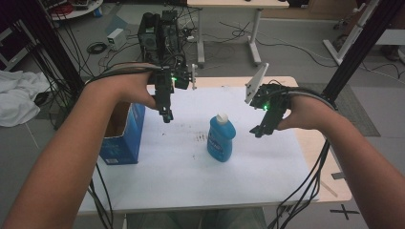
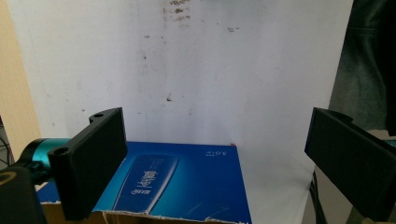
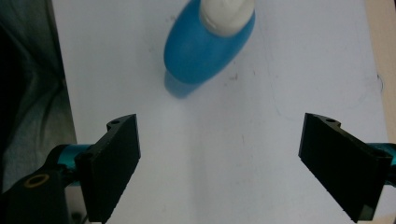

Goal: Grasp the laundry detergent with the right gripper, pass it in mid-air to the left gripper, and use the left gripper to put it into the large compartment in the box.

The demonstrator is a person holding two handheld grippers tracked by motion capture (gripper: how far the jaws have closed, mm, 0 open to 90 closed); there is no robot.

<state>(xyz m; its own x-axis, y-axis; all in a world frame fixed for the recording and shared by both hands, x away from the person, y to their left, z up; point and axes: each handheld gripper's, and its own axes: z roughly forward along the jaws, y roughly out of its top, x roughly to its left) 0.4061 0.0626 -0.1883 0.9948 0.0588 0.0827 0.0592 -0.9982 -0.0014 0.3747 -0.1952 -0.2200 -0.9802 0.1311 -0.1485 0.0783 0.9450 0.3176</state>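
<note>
I had the left gripper (image 1: 166,114) up over the left part of the white sheet (image 1: 191,167), jaws spread wide with nothing between them. In the left gripper view it (image 2: 215,154) looked down past the blue box (image 2: 187,186), whose torn cardboard edge ran along the bottom. The same box (image 1: 125,138) stood open-topped at the table's left edge in the high view, just beside my left forearm.

My right gripper (image 1: 260,129) hung over the right part of the sheet, jaws also spread and empty. It sat near the blue bottle (image 1: 221,138) but apart from it, no contact. The bottle stood upright, white cap (image 1: 221,117) on top, about mid-table, between the two grippers and nearer the right one. In the right gripper view the gripper (image 3: 219,158) looked straight down at the sheet, with the bottle (image 3: 205,46) ahead of the jaws toward the upper edge, cap (image 3: 226,16) closest to the lens.

Small dark smudges (image 1: 199,138) marked the sheet just left of the bottle.
</note>
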